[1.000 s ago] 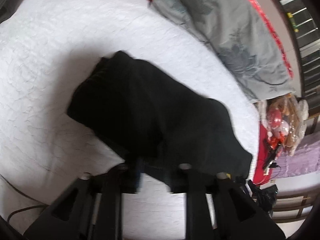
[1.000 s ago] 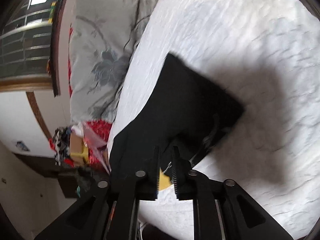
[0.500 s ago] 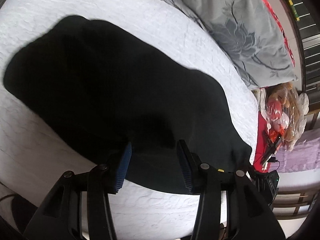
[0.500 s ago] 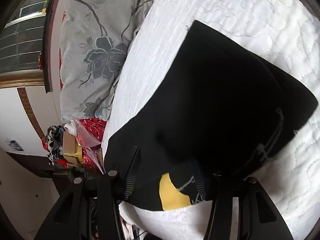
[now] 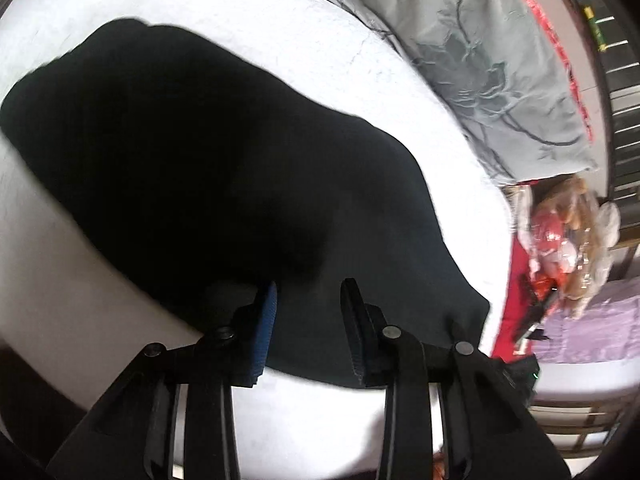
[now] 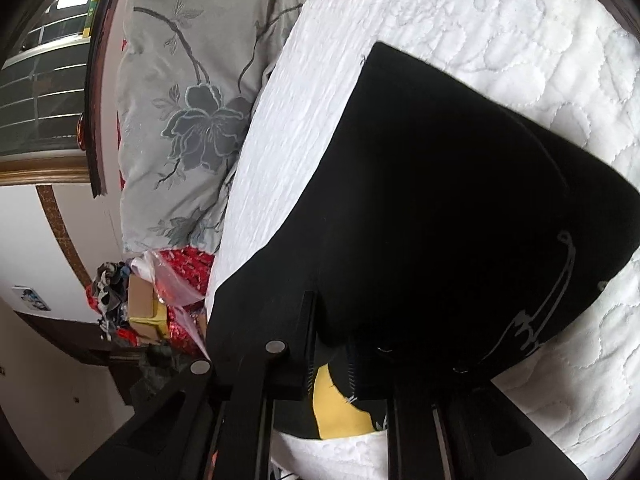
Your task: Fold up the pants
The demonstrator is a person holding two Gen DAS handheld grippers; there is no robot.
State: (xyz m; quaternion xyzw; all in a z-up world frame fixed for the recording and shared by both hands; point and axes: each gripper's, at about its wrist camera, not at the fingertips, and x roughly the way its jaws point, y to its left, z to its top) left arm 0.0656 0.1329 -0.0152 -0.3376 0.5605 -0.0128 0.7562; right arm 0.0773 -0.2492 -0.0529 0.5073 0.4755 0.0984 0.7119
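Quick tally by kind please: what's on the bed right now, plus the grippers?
Black pants: 1
Grey floral pillow: 1
White quilt: 1
Grippers: 2, left gripper and right gripper, both open
Total: 5

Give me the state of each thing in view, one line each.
Pants: folded over, lying flat on the bed.
Left gripper: open over the pants' near edge, holding nothing.
Right gripper: open, the pants' near edge between its fingers.
Quilt: spread flat under the pants.
Pillow: lying at the bed's edge, apart from the pants.
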